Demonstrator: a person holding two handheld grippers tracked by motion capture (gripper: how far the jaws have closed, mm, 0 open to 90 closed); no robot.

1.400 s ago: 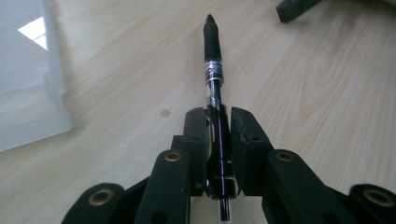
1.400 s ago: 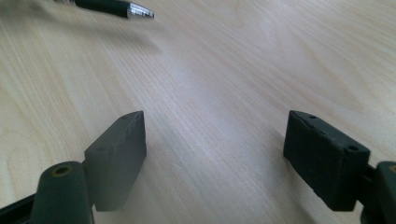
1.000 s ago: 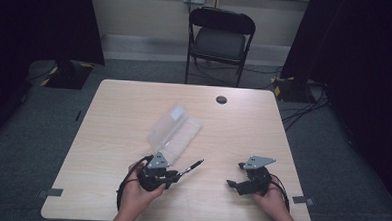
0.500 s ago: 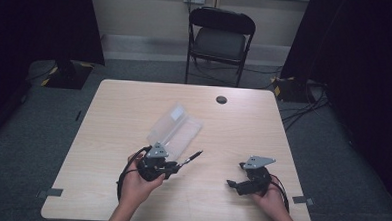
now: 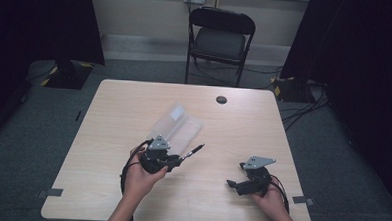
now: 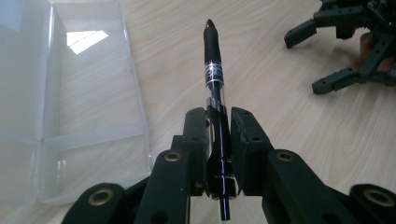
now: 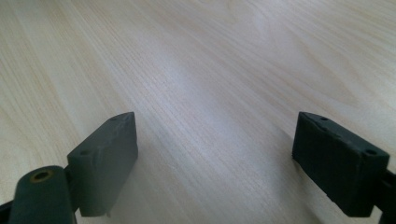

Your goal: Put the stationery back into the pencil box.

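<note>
1. Black pen [image 6: 215, 88]: clamped between the jaws of my left gripper [image 6: 218, 133], barrel running straight out ahead, tip pointing away. In the high view the pen [image 5: 192, 151] sticks out toward the table's right, clear of the wood.
2. Left gripper [image 5: 174, 160]: nearly closed, pads pressing the pen's clear barrel on both sides. My left hand [image 5: 140, 175] carries it above the near-left part of the table.
3. Clear plastic case [image 6: 70, 102]: lying open and flat on the table just left of the pen; in the high view the case [image 5: 176, 125] sits just beyond my left gripper.
4. Right gripper [image 7: 215, 158]: jaws spread wide, nothing between them, bare wood beneath. In the high view it [image 5: 236, 180] is low at the table's near-right, well apart from the left one.
5. Table [image 5: 263, 128]: pale wood-grain top, rounded corners. A small dark round disc [image 5: 221, 99] lies near the far edge.
6. Room: grey carpet, black folding chair [image 5: 219, 39] beyond the table's far side, dark curtains [image 5: 356, 62] left and right, cables [image 5: 304, 102] on the floor at right, tape marks [image 5: 300, 199] by the near corners.
</note>
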